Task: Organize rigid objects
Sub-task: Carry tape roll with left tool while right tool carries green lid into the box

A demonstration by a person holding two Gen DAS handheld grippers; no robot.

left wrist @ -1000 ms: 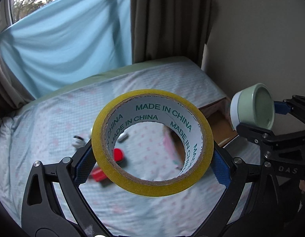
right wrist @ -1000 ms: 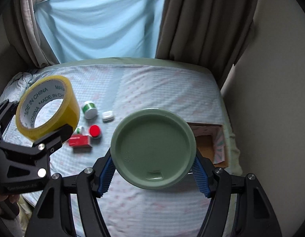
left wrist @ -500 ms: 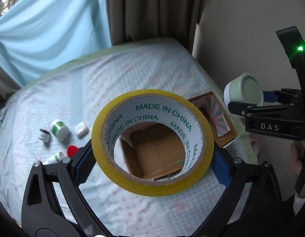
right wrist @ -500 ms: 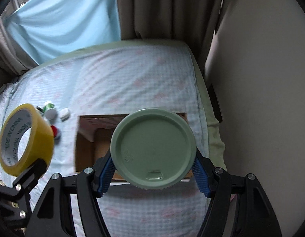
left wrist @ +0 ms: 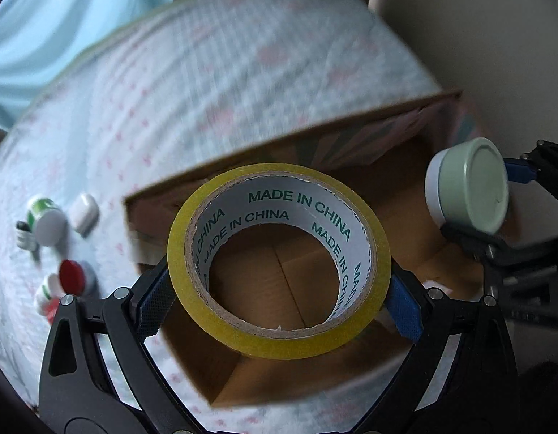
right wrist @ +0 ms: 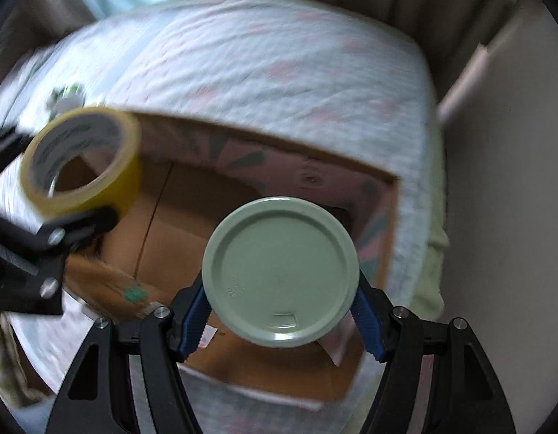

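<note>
My left gripper (left wrist: pixel 279 300) is shut on a yellow tape roll (left wrist: pixel 365 322) printed "MADE IN CHINA" and holds it above an open cardboard box (left wrist: pixel 398 217) on the bed. My right gripper (right wrist: pixel 280 311) is shut on a round green-lidded container (right wrist: pixel 279 271), also above the box (right wrist: pixel 192 213). The container also shows at the right of the left wrist view (left wrist: pixel 467 184). The tape roll shows at the left of the right wrist view (right wrist: pixel 123 177). The box floor is bare brown cardboard.
Several small items lie on the bedsheet left of the box: a green-and-white jar (left wrist: pixel 46 217), a white case (left wrist: pixel 84 212), a red-capped item (left wrist: pixel 73 276). A wall (right wrist: pixel 503 181) runs along the bed's right side. Curtains hang behind.
Both grippers have moved forward and down toward the box; the box now fills the view under the tape roll and the container. Both grips are unchanged.
</note>
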